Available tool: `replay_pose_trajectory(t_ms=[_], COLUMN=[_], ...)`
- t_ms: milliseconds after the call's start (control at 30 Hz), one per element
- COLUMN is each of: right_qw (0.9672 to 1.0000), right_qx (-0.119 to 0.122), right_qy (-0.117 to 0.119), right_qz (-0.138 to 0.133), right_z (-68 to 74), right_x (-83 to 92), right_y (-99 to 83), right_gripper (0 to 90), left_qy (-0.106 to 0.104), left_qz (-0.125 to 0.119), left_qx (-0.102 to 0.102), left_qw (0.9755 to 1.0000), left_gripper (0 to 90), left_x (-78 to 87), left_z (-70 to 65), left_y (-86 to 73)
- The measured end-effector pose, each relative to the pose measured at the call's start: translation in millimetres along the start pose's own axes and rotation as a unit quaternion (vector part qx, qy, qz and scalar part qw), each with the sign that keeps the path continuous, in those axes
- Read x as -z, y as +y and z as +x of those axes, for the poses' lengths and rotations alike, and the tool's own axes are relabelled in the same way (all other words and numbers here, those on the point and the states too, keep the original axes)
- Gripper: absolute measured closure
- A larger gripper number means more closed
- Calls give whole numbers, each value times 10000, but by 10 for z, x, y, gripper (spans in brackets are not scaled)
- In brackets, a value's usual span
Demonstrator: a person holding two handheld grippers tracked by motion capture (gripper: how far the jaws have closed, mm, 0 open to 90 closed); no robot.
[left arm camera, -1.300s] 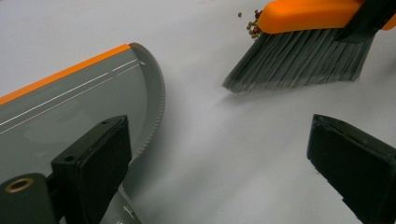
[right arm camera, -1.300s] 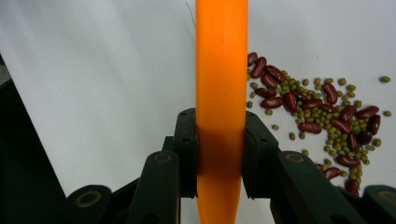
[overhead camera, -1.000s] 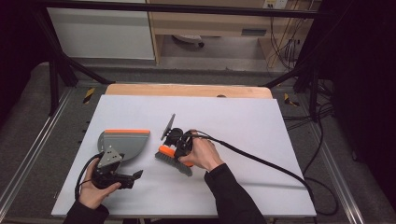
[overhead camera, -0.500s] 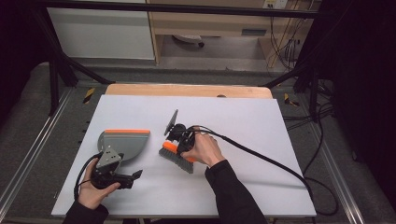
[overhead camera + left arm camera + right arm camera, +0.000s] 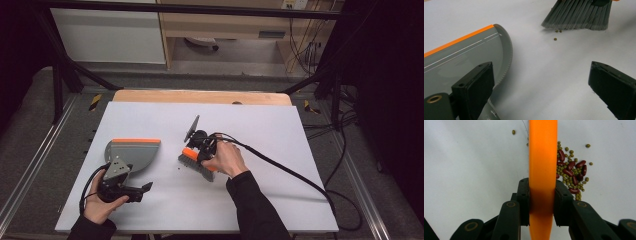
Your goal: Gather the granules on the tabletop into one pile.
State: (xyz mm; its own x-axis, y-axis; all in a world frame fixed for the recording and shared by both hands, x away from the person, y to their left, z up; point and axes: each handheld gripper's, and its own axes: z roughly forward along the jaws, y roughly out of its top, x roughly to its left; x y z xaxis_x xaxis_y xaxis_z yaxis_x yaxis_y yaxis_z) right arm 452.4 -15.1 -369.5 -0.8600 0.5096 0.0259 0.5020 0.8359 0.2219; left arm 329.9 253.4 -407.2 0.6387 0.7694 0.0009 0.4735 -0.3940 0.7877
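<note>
A grey dustpan (image 5: 132, 152) with an orange front lip lies on the white table (image 5: 250, 120), left of centre. My left gripper (image 5: 142, 190) rests just behind it, open, with its left jaw over the pan's rim (image 5: 506, 52). My right gripper (image 5: 198, 151) is shut on the orange handle (image 5: 542, 157) of a small brush (image 5: 195, 162). The grey bristles (image 5: 576, 17) touch the table. A pile of red beans and small green beans (image 5: 571, 172) lies right beside the handle in the right gripper view. A few stray green beans (image 5: 557, 31) lie in front of the bristles.
A thick black cable (image 5: 295, 175) trails from the right gripper across the table to its right edge. A wooden strip (image 5: 200, 96) borders the far edge. Black frame posts stand beyond the table corners.
The right hand has shifted the brush a little to the right over the table. The left gripper and the dustpan have stayed put.
</note>
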Motion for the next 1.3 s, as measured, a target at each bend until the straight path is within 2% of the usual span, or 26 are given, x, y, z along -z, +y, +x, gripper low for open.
replay_pose_trajectory(t_ms=[200, 333, 467, 567, 633, 667, 733, 967, 1133, 1300], right_qw=[10000, 9992, 9994, 9982, 9979, 9982, 9991, 9992, 9995, 9993], right_qx=[-26, -27, 82, 175, 132, 119, 50, -64, -104, -204], right_qy=[-47, 274, 339, 578, 618, 580, 358, 301, 178, 149], right_qz=[-69, -273, -65, 61, 99, 117, 236, 267, 255, 261], right_z=[27, 82, 149, 200, 210, 199, 169, 110, 57, -1], right_x=[65, 134, 57, -27, -33, -45, -54, -57, -31, -11], right_y=[-36, -24, 21, 69, 106, 119, 142, 148, 97, 37], right_gripper=[707, 707, 707, 707, 707, 707, 707, 706, 707, 706], left_qy=[10, 7, 15, 10, 16, 10, -5, 1, 5, 2], left_qz=[13, 26, 19, 9, 18, 19, 22, 0, -3, -9], left_qx=[4, -15, -11, 0, -2, -14, -13, -6, 4, 0], left_qw=[10000, 10000, 10000, 10000, 10000, 10000, 10000, 10000, 10000, 10000], left_gripper=[63, 62, 63, 63, 63, 63, 63, 63, 63, 63], left_x=[-7, -11, -12, -9, -11, -11, -5, 4, 1, 2], left_z=[1, -4, -2, 0, 2, -1, -1, 3, 3, 2], left_y=[2, 3, 2, 0, 1, 0, 1, -1, 0, 0])
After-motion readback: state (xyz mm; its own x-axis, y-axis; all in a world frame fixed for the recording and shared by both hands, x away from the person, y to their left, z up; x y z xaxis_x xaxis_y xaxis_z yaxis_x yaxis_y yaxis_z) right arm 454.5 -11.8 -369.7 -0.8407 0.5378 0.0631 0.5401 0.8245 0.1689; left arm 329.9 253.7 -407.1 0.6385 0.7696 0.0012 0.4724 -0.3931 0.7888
